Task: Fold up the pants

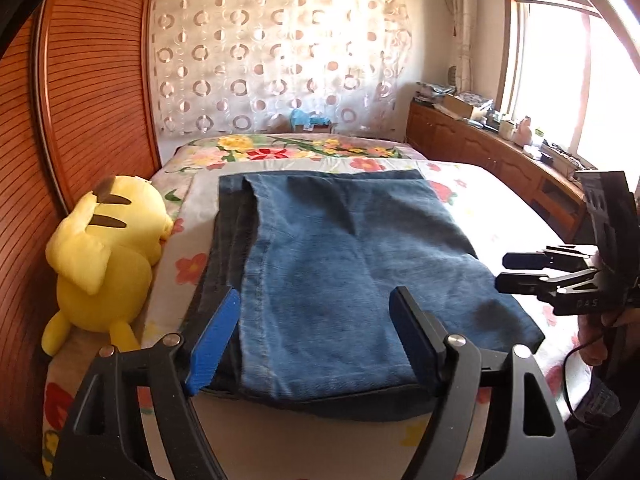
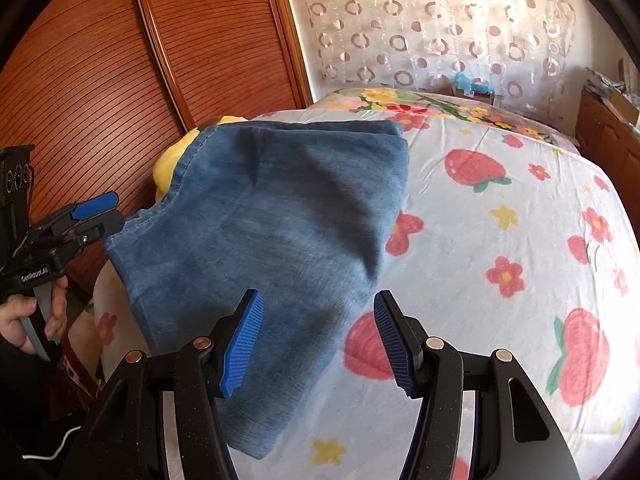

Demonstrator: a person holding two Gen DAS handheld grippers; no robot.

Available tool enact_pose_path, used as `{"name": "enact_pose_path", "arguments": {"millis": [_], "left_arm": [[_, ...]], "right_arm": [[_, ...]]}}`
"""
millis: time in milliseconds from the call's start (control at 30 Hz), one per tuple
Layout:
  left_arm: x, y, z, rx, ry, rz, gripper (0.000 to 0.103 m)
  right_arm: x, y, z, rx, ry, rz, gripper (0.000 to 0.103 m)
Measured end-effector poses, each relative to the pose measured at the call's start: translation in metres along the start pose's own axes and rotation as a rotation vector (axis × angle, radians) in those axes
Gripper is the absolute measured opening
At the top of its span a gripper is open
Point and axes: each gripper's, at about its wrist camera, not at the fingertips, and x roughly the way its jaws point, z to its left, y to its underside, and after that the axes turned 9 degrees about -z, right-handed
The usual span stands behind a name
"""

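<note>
Blue denim pants [image 1: 340, 264] lie folded in a flat rectangle on the flowered bed, hem edge toward me; they also show in the right wrist view [image 2: 272, 240]. My left gripper [image 1: 316, 320] is open and empty, its jaws spread just above the near edge of the pants. It shows at the left of the right wrist view [image 2: 106, 212]. My right gripper [image 2: 318, 344] is open and empty, over the pants' right near corner. In the left wrist view it shows at the right edge [image 1: 506, 270], just off the pants' right side.
A yellow plush toy [image 1: 108, 264] lies along the bed's left side against a ribbed wooden wardrobe door [image 1: 92, 92]. The flowered bedsheet [image 2: 500, 240] stretches to the right of the pants. A wooden cabinet [image 1: 500, 160] with clutter stands under the window at right.
</note>
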Motion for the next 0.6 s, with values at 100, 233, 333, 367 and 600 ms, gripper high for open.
{"name": "enact_pose_path", "arguments": {"millis": [100,233,333,367,600], "left_arm": [[0.006,0.006,-0.006,0.003,0.012,0.021,0.078],[0.014,0.017,-0.014,0.012,0.023,0.054,0.078],[0.018,0.024,-0.017,0.018,0.030,0.078,0.078],[0.020,0.028,-0.018,0.022,0.032,0.088,0.078],[0.022,0.043,-0.022,0.046,0.024,0.108,0.078]], "right_arm": [[0.001,0.004,0.000,0.008,0.012,0.006,0.060],[0.006,0.006,-0.004,0.041,0.025,0.024,0.060],[0.013,0.006,-0.002,0.054,0.023,0.039,0.060],[0.014,0.007,-0.001,0.055,0.023,0.041,0.060],[0.023,0.011,0.006,0.043,0.009,0.056,0.060]]}}
